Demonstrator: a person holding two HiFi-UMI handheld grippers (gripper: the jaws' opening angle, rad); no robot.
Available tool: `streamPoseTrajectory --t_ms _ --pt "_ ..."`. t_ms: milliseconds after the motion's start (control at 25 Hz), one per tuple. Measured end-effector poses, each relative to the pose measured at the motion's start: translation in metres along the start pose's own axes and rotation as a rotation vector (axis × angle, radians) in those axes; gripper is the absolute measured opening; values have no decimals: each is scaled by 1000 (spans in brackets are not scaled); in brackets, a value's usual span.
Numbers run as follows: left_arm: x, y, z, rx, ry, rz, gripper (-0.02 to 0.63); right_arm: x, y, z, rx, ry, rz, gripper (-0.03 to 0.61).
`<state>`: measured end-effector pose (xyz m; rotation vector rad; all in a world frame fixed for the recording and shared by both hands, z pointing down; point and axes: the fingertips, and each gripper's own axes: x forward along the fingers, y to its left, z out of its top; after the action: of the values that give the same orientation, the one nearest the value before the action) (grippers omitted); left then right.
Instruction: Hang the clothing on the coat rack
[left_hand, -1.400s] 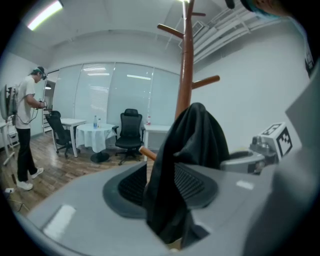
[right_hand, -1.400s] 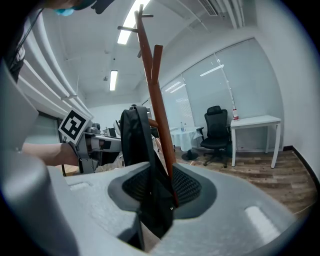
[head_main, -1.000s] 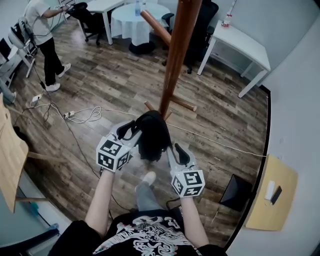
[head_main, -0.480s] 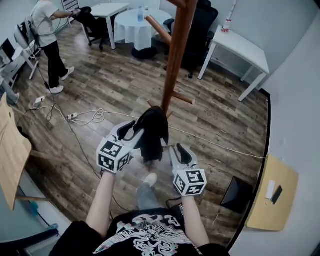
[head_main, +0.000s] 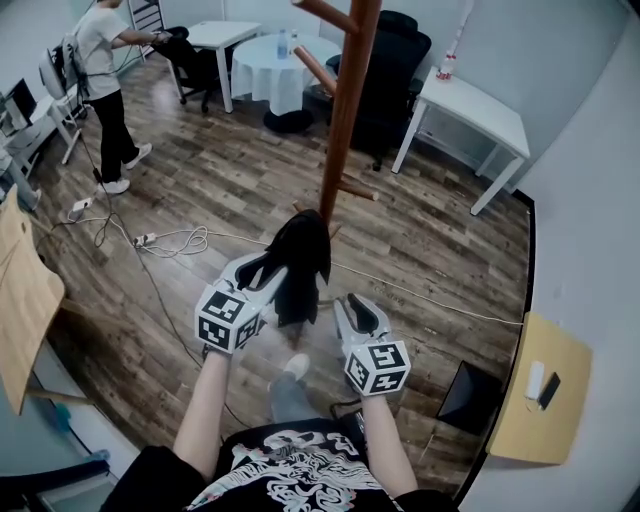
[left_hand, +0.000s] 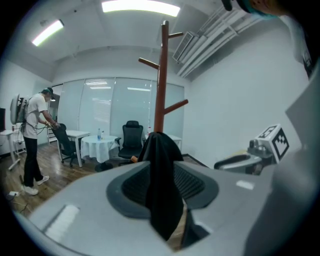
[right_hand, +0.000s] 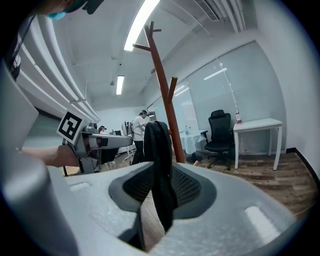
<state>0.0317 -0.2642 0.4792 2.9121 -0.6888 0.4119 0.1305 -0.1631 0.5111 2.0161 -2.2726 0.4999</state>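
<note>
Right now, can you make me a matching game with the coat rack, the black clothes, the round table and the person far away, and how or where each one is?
Things:
1. coat rack
2. black clothing
3. round table
4. person

Place or state:
a. draped all in white
b. far off at the left of the room
c. a brown pole, upright in the middle
d. pinched in the left gripper

Pairs: 1-c, 2-d, 3-a, 4-b

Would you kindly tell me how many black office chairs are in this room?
2: one black office chair beside the standing person at upper left, the other behind the coat rack; others may be hidden.
</note>
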Motion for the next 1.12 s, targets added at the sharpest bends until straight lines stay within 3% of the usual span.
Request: streamPoseTrajectory --t_ms 160,240,360,1120 --pt "-15 -11 2 14 -28 40 112 -16 7 2 -18 -5 13 99" --pt "-26 -16 6 31 -60 67 -11 -27 8 5 -29 -22 4 33" --pt "-42 -22 9 24 -79 68 -11 -37 15 11 -40 -40 19 0" --pt "-125 -65 -4 15 -81 69 -11 -79 66 37 -112 -75 77 0"
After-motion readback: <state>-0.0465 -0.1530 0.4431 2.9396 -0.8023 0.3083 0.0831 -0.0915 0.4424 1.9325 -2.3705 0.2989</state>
